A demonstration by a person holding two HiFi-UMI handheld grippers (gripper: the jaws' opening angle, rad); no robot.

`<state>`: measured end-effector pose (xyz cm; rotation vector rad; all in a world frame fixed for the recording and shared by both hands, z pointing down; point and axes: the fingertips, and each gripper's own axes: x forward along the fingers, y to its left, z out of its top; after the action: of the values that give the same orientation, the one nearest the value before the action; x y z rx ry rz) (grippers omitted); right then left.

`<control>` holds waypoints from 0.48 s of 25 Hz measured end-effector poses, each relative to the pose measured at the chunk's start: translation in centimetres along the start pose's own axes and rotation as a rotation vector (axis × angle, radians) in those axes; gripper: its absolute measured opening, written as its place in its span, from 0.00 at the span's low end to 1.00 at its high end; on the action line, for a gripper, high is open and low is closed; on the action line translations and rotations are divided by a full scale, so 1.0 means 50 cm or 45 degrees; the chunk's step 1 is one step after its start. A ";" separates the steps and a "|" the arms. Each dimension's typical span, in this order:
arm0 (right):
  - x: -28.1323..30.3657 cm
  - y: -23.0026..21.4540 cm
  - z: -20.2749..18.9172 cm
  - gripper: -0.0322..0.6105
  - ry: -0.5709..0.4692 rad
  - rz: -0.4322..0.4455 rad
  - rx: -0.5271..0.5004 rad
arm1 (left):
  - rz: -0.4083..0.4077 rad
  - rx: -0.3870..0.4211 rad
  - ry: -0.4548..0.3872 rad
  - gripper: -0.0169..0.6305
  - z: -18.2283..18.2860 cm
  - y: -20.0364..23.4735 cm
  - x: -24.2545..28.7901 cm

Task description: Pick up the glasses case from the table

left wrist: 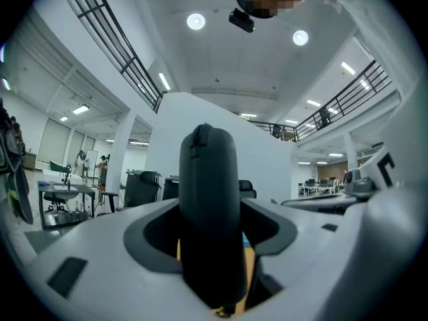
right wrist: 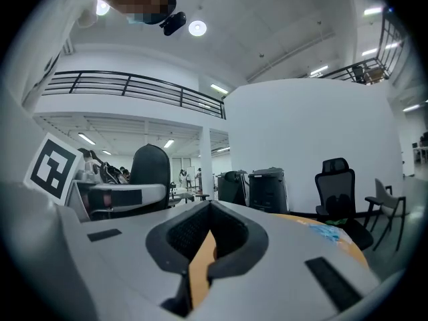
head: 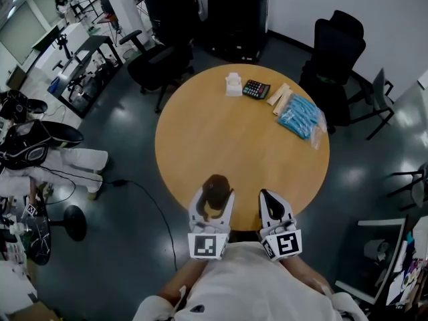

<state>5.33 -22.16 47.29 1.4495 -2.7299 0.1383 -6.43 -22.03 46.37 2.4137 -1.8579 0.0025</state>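
The dark glasses case (left wrist: 208, 212) is clamped upright in the wide-spread left gripper (head: 214, 199) at the six o'clock edge of the table (head: 227, 139), while the right gripper (head: 267, 196) is seen closed and empty.

There are two white claws, the left gripper (head: 215, 200) and the right gripper (head: 269, 199), and one dark oval glasses case (head: 215, 187). Beyond the claws lie one round wooden table (head: 221, 139), one black calculator (head: 256, 89) and one blue plastic packet (head: 299, 116).

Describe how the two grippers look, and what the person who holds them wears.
The left gripper and the right gripper are alike: smooth white shells that taper toward the jaws, whose inner faces carry dark grey textured pads. Each has a white cube at its rear with black square markers. No cables show. The person wears a light, whitish top.
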 end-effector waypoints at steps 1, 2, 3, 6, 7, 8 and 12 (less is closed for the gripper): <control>0.001 -0.001 0.002 0.07 -0.003 -0.001 -0.002 | -0.002 0.001 -0.003 0.44 0.001 0.001 0.001; 0.003 -0.001 0.004 0.07 -0.006 -0.002 -0.003 | -0.004 0.003 -0.008 0.44 0.002 0.002 0.001; 0.004 -0.001 0.005 0.07 -0.008 -0.002 -0.005 | -0.006 0.002 -0.010 0.44 0.002 0.002 0.002; 0.008 -0.003 0.008 0.07 -0.014 -0.002 -0.008 | -0.014 -0.022 0.020 0.44 -0.008 0.003 0.004; 0.009 -0.003 0.010 0.07 -0.017 -0.002 -0.008 | -0.016 -0.022 0.030 0.44 -0.014 0.004 0.004; 0.009 -0.003 0.011 0.07 -0.019 -0.001 -0.007 | -0.016 -0.019 0.037 0.44 -0.019 0.005 0.004; 0.009 -0.004 0.008 0.07 -0.020 0.001 -0.003 | -0.019 -0.011 0.052 0.44 -0.031 0.003 0.003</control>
<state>5.25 -22.66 46.92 1.4554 -2.7422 0.1241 -6.47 -22.09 47.91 2.4033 -1.8185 0.0419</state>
